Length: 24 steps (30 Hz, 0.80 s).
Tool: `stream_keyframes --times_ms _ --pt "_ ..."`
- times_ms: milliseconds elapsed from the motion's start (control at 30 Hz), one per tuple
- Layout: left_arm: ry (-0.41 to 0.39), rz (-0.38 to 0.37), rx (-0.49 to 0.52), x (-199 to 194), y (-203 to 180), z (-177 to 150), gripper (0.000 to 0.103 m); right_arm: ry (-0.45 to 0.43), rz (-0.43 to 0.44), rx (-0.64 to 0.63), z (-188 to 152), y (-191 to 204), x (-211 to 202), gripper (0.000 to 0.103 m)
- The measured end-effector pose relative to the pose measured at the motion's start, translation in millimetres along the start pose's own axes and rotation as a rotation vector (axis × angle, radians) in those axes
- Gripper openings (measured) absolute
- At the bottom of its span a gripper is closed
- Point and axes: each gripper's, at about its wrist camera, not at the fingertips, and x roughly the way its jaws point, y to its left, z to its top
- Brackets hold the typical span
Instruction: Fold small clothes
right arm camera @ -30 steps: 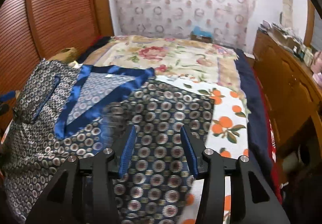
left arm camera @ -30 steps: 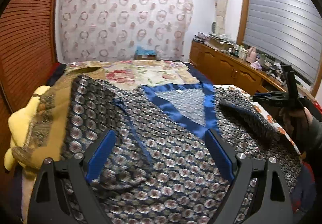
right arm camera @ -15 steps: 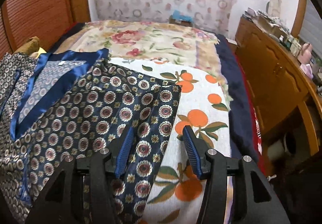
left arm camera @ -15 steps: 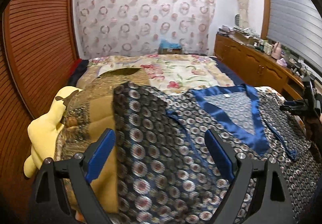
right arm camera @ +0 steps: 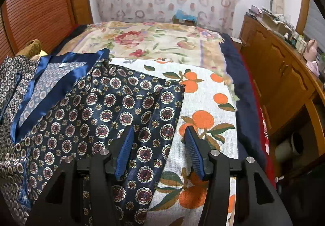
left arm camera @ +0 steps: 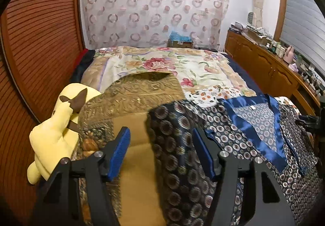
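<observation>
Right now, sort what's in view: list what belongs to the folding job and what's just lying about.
For the job: patterned navy garment, left gripper, right gripper.
Lying about: yellow plush toy, gold brocade cloth, orange-print sheet, wooden sideboard.

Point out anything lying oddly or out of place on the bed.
A yellow plush toy is wedged at the bed's left edge against the wooden wall, partly under a gold brocade cloth. The patterned garment lies flat.
</observation>
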Motion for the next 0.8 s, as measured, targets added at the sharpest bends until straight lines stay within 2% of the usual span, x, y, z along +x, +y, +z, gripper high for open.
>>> stream_keyframes --times_ms 133,467,500,533,600,700,800 --pt "-0.005 0.017 -0.017 3 8 1 0.064 0.000 -0.002 -0.001 1 -1 1 0.053" --pt "0.105 0.011 0.041 39 -8 -5 0.062 -0.001 -0.004 -0.003 0 0 1 0.054" --pt "0.109 0.008 0.044 41 -9 -5 0.049 -0.001 -0.004 -0.004 0 0 1 0.054" --pt "0.110 0.006 0.044 41 -8 -4 0.042 -0.001 -0.004 -0.003 0 -1 1 0.054" --pt "0.103 -0.004 0.035 41 -6 -2 0.019 -0.001 -0.003 -0.003 0 0 1 0.054" --pt "0.071 -0.026 0.030 32 -4 0 0.004 0.000 -0.001 -0.001 0 0 1 0.054" --pt "0.039 -0.037 0.043 21 -10 0 0.002 0.003 0.008 -0.007 4 -3 4 0.054"
